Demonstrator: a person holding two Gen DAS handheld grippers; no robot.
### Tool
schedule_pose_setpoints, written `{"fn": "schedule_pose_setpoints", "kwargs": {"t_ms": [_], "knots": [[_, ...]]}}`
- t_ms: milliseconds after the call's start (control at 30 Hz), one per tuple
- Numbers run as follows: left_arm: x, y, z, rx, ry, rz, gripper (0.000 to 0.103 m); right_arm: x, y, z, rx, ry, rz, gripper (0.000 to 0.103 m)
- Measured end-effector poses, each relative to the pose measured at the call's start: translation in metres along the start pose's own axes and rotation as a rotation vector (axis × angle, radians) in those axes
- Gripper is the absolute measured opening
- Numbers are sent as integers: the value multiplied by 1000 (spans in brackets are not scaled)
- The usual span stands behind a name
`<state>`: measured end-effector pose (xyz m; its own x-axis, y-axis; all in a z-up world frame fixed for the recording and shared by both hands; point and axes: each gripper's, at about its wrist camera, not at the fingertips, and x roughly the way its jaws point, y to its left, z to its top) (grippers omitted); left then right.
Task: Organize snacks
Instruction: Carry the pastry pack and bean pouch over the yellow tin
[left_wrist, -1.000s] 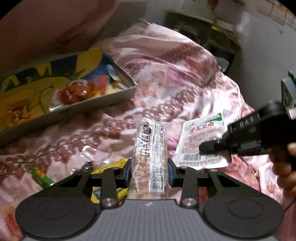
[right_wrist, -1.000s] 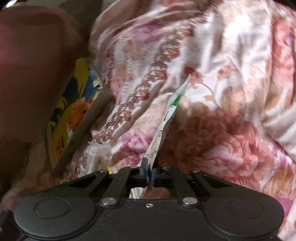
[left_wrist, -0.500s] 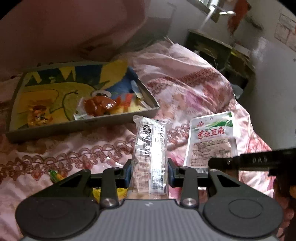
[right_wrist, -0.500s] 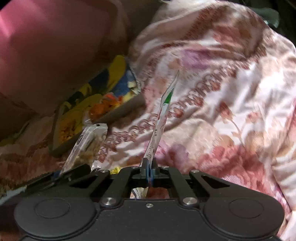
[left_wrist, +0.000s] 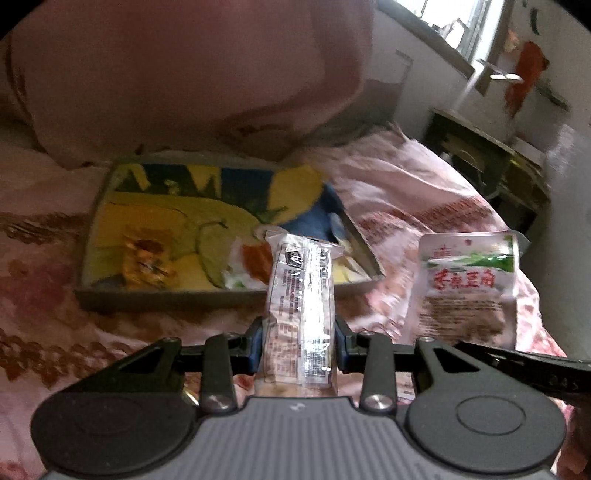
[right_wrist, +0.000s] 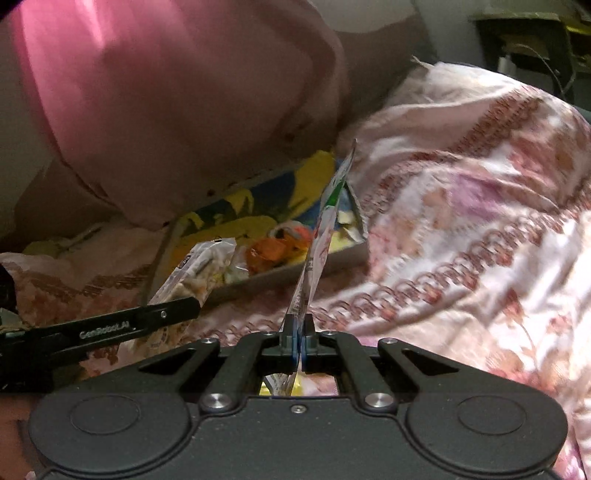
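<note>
A shallow cartoon-printed box (left_wrist: 155, 225) lay on a bed under a floral quilt (right_wrist: 461, 229), and it serves here as the landmark. A few small snacks were already seen inside it, toward its right end.

The largest risk was judged to be a collision: both packets were held close together just in front of the box, so one tool could be knocked by the other on the way in. A smaller risk was slippage, since the flat white packet (left_wrist: 469, 288) was pinched only by its thin bottom edge and could swing or drop short of the box onto the quilt.

The left tool (left_wrist: 299, 349) was held level, in front of the box's near wall, clenched on a clear wrapped biscuit packet (left_wrist: 301, 306) standing upright. The right tool (right_wrist: 300, 347) was held to the right of the box, pointed at its right corner and clamped on the flat white packet, seen edge-on.
</note>
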<state>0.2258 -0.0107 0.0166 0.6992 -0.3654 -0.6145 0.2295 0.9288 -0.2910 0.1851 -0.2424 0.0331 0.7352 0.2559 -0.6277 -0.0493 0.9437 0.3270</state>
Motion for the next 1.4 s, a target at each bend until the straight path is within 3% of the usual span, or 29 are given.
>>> {"fn": "schedule_pose_setpoints", "kwargs": {"t_ms": [233, 667, 1000, 1400], "knots": [[-2, 26, 17, -57, -49, 38, 40, 14, 26, 4, -85, -20, 6, 1], [18, 72, 53, -82, -146, 121, 40, 67, 58, 42, -111, -66, 73, 1], [52, 91, 57, -65, -119, 201, 40, 131, 79, 68, -124, -53, 105, 1], [80, 103, 51, -52, -83, 229, 40, 172, 79, 65, -143, -5, 77, 1]]}}
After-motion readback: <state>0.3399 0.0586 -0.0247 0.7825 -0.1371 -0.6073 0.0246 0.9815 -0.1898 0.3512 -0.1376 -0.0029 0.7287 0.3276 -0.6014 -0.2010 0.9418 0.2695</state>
